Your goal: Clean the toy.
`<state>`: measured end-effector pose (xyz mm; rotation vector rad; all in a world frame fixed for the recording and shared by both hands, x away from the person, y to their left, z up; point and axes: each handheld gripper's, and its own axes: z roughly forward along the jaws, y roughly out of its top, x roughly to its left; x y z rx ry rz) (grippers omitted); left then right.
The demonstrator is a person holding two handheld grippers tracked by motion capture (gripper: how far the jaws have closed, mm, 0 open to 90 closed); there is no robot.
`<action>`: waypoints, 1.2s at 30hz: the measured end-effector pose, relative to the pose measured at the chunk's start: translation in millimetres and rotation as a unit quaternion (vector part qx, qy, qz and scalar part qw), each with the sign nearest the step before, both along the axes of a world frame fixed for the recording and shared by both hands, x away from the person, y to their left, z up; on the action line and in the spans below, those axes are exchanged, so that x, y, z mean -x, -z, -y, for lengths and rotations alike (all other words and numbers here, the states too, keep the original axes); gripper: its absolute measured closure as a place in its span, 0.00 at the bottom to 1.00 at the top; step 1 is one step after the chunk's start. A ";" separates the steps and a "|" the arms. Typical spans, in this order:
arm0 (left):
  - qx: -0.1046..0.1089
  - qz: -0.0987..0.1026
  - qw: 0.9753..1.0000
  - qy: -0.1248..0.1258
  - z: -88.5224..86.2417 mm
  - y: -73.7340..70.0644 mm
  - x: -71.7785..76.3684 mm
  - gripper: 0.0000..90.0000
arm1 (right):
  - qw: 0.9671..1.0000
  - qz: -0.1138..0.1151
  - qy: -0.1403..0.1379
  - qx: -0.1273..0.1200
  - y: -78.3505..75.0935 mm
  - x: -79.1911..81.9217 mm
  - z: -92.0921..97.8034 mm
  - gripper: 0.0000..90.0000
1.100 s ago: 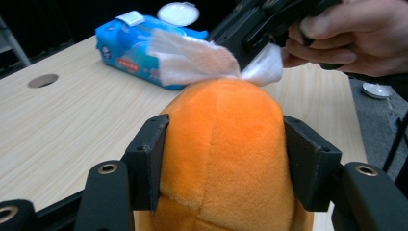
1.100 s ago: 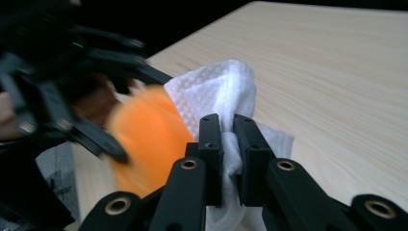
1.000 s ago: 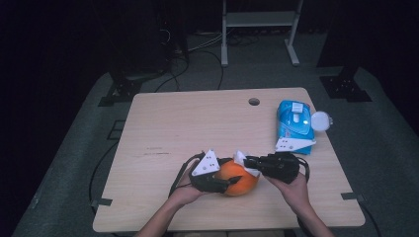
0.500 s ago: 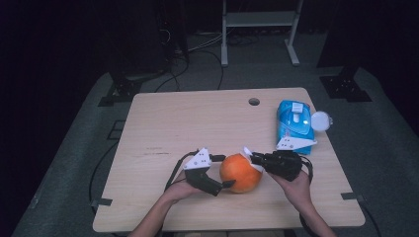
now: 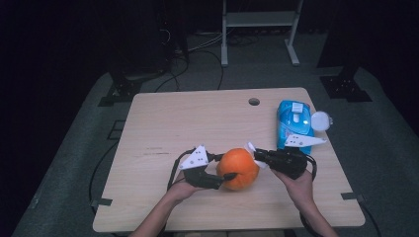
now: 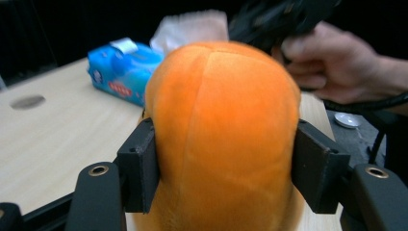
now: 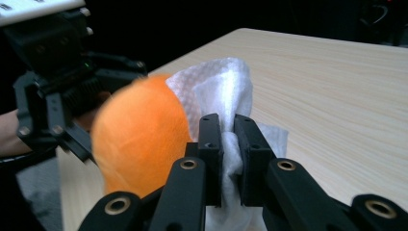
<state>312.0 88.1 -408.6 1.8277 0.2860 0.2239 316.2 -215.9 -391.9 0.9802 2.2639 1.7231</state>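
**Tongs trade places on the ball**

Our left tongs (image 6: 223, 178) now clamp the orange ball (image 5: 238, 168), one jaw pressed into each flank, as the left gripper view shows plainly. A second ago this gripper sat over the ball with its plate on top; since then we have swung it round to the ball's left side and lower, and the ball has turned and shifted slightly toward the middle of the table (image 5: 197, 118). Our right tongs (image 7: 227, 144) are pinching a white wipe (image 7: 216, 89), jaws nearly together with the cloth bunched between them, and the wipe lies against the ball's right side.

The ball rests near the front edge of the table, between our two hands. The blue wipe pack (image 5: 294, 121) lies apart at the far right, its lid (image 5: 320, 120) open.

We judge the change means the hold is settled: the left steadies the ball, so the right can rub its surface with the wipe. Wiping looks barely begun.
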 end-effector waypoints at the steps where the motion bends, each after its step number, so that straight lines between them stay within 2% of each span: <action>1: -0.004 0.003 1.000 0.000 -1.1 -0.9 0.2 0.39 | 1.000 -0.002 -0.002 0.002 1.9 -1.3 -1.3 0.91; 2: -0.009 0.000 1.000 0.001 -2.7 -0.2 -0.6 0.39 | 1.000 -0.007 -0.004 0.008 4.4 -2.2 -3.3 0.90; 4: -0.017 -0.021 1.000 -0.001 -4.8 6.1 -4.1 0.38 | 0.999 -0.023 -0.009 0.024 10.5 -5.3 -8.2 0.90; 6: -0.037 -0.032 0.999 -0.011 -2.1 16.7 -5.8 0.39 | 0.999 -0.037 -0.010 0.038 16.8 -8.5 -11.1 0.91; 8: -0.037 -0.036 0.999 -0.016 0.1 22.5 -6.0 0.39 | 0.998 -0.037 -0.009 0.043 18.0 -8.2 -12.1 0.91; 12: -0.034 -0.044 0.998 -0.022 3.2 23.0 -7.5 0.38 | 0.999 -0.007 -0.012 0.036 5.9 0.3 -13.6 0.91; 15: -0.034 -0.044 0.998 -0.022 6.2 24.5 -6.6 0.37 | 0.998 0.021 -0.034 0.039 -3.2 10.3 -21.8 0.91; 17: -0.034 -0.043 0.998 -0.023 8.7 25.3 -4.9 0.36 | 0.996 0.049 -0.049 0.058 -6.9 18.4 -32.1 0.90; 19: -0.039 -0.039 0.998 -0.020 11.7 25.4 -1.6 0.35 | 0.993 0.065 -0.065 0.073 -9.4 25.4 -41.8 0.90; 21: -0.049 -0.030 0.998 -0.015 14.0 24.9 1.1 0.35 | 0.989 0.081 -0.070 0.099 -11.4 29.4 -47.6 0.91; 22: -0.049 -0.029 0.998 -0.014 14.3 24.8 1.5 0.35 | 0.988 0.084 -0.068 0.106 -12.0 30.0 -48.0 0.91; 24: -0.050 -0.028 0.998 -0.009 14.6 25.5 1.7 0.35 | 0.989 0.083 -0.059 0.105 -12.7 27.4 -43.2 0.91; 26: -0.053 -0.021 0.998 -0.008 15.8 26.1 3.1 0.35 | 0.990 0.082 -0.035 0.112 -11.4 21.9 -35.2 0.91; 28: -0.054 -0.016 0.998 -0.016 16.0 25.4 3.5 0.35 | 0.991 0.069 -0.025 0.110 -8.9 17.0 -27.3 0.91; 30: -0.052 -0.015 0.998 -0.032 15.1 24.4 2.8 0.34 | 0.990 0.068 -0.014 0.119 -6.6 15.4 -20.9 0.91; 33: -0.038 -0.034 0.997 -0.049 13.7 24.8 -1.6 0.34 | 0.991 0.064 -0.018 0.118 -5.2 18.9 -17.9 0.91; 36: -0.035 -0.041 0.997 -0.056 15.8 24.8 -1.7 0.34 | 0.989 0.075 -0.037 0.120 -7.5 26.6 -27.2 0.91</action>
